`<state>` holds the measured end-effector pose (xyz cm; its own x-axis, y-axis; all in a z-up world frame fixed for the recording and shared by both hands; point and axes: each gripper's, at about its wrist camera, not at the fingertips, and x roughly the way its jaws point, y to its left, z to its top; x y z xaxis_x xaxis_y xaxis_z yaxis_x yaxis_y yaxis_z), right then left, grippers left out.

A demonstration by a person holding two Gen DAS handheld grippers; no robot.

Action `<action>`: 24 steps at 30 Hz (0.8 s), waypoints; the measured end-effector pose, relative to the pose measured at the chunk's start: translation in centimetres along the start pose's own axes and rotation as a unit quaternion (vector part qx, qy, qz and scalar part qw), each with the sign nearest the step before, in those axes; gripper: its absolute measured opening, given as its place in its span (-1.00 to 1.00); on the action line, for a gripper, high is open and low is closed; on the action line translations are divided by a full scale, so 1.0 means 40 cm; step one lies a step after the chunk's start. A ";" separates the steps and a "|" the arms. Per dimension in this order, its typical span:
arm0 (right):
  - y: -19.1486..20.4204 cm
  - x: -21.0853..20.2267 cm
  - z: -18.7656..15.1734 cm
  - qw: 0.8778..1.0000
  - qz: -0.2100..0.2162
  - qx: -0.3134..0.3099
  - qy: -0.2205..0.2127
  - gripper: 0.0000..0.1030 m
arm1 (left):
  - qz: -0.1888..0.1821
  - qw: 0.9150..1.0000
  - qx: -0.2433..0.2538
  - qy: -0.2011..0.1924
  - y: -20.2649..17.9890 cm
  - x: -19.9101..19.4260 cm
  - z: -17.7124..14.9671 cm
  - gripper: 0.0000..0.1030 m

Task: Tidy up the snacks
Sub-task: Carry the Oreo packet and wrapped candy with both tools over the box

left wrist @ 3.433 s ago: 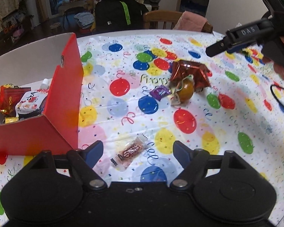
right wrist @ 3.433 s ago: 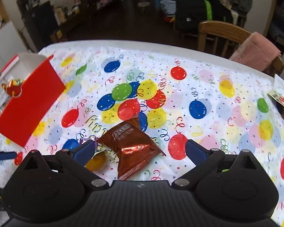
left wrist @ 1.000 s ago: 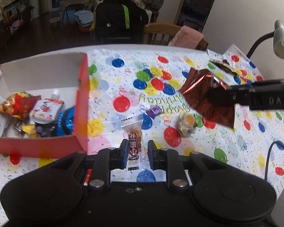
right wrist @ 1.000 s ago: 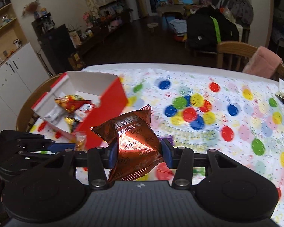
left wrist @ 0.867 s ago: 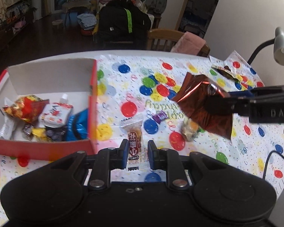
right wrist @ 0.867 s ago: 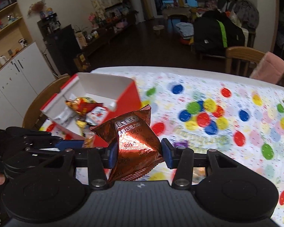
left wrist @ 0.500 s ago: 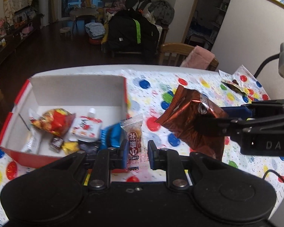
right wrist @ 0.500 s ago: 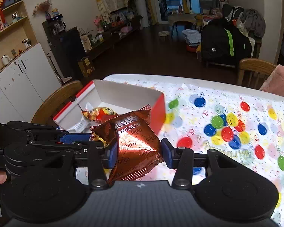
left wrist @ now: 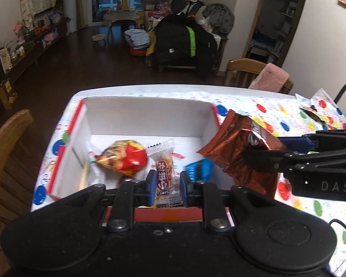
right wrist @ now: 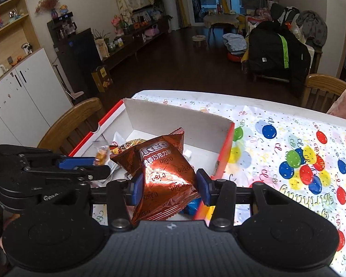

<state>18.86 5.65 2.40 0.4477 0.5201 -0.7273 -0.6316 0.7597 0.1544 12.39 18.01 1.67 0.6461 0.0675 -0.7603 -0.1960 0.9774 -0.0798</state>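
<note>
Glossy foil Oreo packet (right wrist: 166, 175), cardboard box (left wrist: 145, 117)

A small clear-wrapped candy (left wrist: 165, 174) with a brown label is clamped upright in the left gripper (left wrist: 165, 182), above the near wall of the red-and-white box (left wrist: 147, 113). A crinkled copper-brown Oreo packet (right wrist: 165, 175) is pinched in the right gripper (right wrist: 169, 185) over the box's right wall. Inside lie a red-and-yellow snack bag (left wrist: 124, 159) and a blue packet (left wrist: 199, 168). The box sits at the tabletop's far left corner.
</note>
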 end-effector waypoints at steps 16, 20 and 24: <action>0.036 0.203 0.031 0.998 -0.049 -0.017 0.044 -0.09 | 0.037 0.998 0.000 0.041 0.149 0.120 0.019 -0.64; 0.037 0.233 0.024 0.997 -0.050 -0.017 0.059 -0.09 | 0.036 0.998 0.009 0.058 0.148 0.161 0.011 -0.64; 0.045 0.252 0.015 0.996 -0.050 -0.022 0.069 -0.09 | 0.031 0.996 0.017 0.083 0.141 0.200 -0.004 -0.64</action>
<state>22.62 12.49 -4.25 0.4199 0.3820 -0.8233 -0.6166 0.7857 0.0501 16.34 24.02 -4.96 0.5020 0.0971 -0.8594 -0.2043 0.9789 -0.0087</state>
